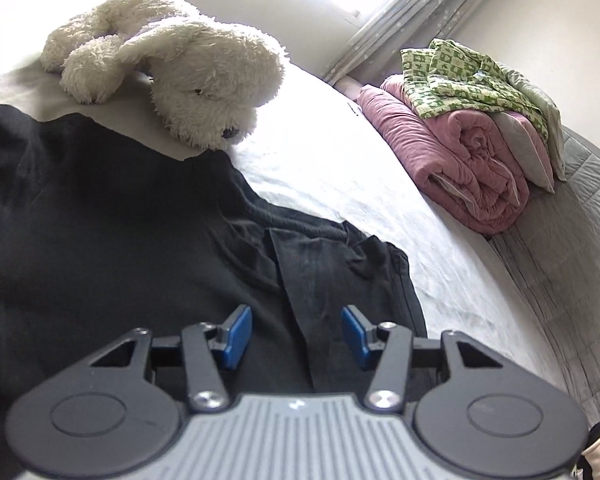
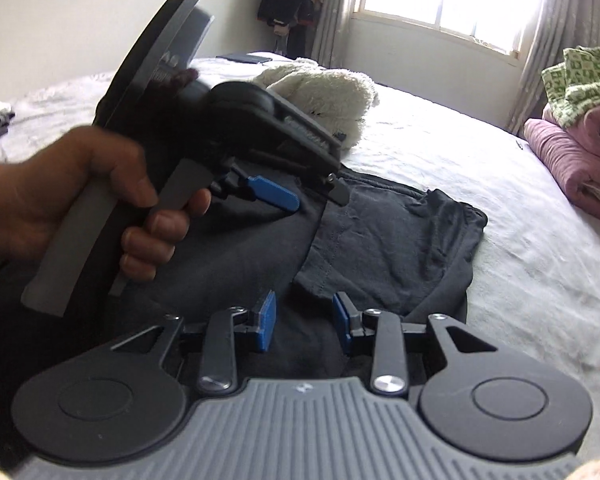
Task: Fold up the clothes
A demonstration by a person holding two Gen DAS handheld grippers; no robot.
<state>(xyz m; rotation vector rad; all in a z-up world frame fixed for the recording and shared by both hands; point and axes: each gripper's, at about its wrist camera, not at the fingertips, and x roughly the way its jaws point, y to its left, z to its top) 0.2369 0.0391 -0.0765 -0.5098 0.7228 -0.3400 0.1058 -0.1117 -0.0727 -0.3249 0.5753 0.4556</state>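
Left claw [image 1: 296, 334] and right claw [image 2: 304, 322] hover tilted downward, jaws apart, empty.

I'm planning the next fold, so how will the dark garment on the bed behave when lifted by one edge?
The dark garment will probably go floppy: it lies creased and overlapped on the white bedsheet. It looks thin, so likely light, and should drape and sag rather than hold shape. A pinch may gather several layers, since folded edges overlap near the right claw.

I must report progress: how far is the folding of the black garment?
Done: the black garment lies on the bed, one part folded over. In hand: nothing; the left tool and the right tool stand open above it. Left: remaining folds.
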